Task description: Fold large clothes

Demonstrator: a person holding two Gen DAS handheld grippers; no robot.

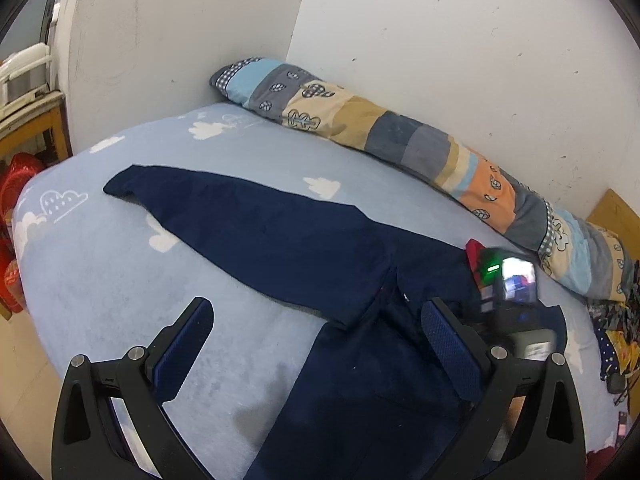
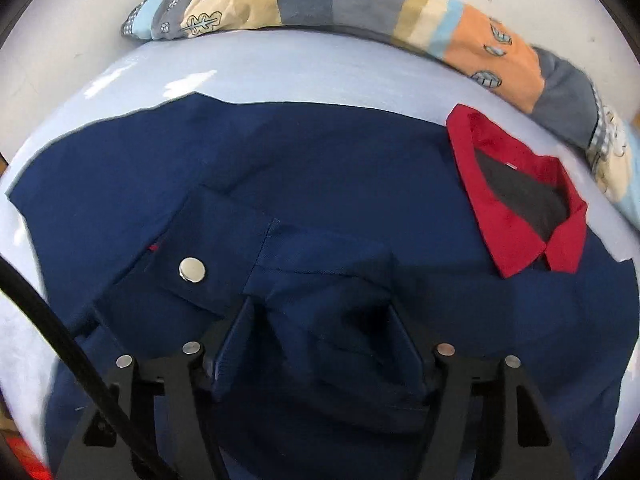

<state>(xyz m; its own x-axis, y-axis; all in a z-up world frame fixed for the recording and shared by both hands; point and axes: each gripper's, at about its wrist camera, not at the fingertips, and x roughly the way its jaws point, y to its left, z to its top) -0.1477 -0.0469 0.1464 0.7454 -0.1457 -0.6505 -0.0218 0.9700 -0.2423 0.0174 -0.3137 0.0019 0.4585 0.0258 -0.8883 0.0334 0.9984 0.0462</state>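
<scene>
A navy blue jacket (image 1: 288, 240) lies spread on the bed, one sleeve stretched toward the far left. In the right wrist view the jacket (image 2: 320, 168) fills the frame, with a red collar (image 2: 516, 216) at the right and a silver snap button (image 2: 192, 269) on a cuff. My left gripper (image 1: 316, 328) is open and empty above the jacket's lower part. My right gripper (image 2: 320, 328) has a bunched fold of the navy cloth between its jaws, which stand partly closed on it. The right gripper's body also shows in the left wrist view (image 1: 512, 300).
The bed has a light blue sheet with white clouds (image 1: 120, 260). A long patchwork pillow (image 1: 400, 140) lies along the white wall (image 1: 440, 40). Red bags (image 1: 16, 200) stand left of the bed. Patterned clothes (image 1: 616, 340) lie at the right edge.
</scene>
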